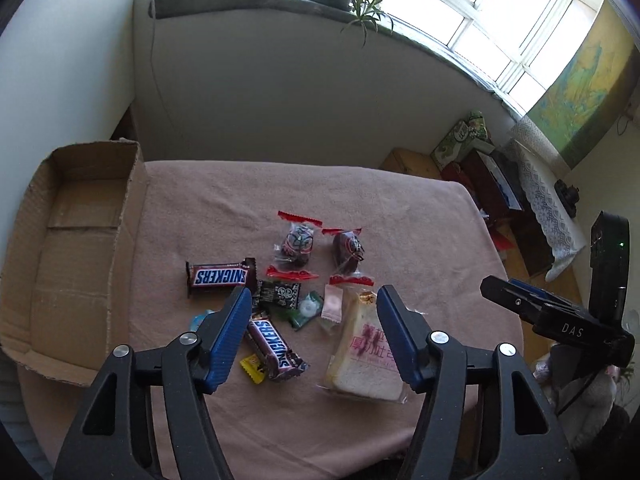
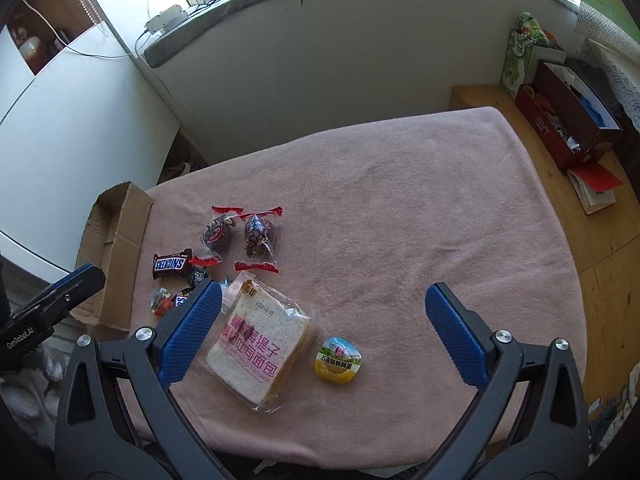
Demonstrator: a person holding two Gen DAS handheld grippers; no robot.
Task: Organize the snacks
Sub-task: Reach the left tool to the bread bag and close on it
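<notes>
left gripper (image 1: 314, 336): jaws apart, empty | right gripper (image 2: 323, 334): jaws wide (over bread pack (image 2: 260, 350)) | snacks on bench (image 2: 400, 200)

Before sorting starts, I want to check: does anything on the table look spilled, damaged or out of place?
Nothing looks spilled or torn. The snacks only lie in a loose heap on the pink cloth, one Snickers bar overlapping a yellow candy, while the cardboard box is empty.

Pink cloth (image 2: 400, 200) covers the worktop. The cardboard box (image 1: 80, 240) is brown. Ribbed blue fingers (image 1: 228, 332). At twelve o'clock, red-edged clear packets (image 1: 298, 242); brown Snickers bars (image 1: 220, 276).
</notes>
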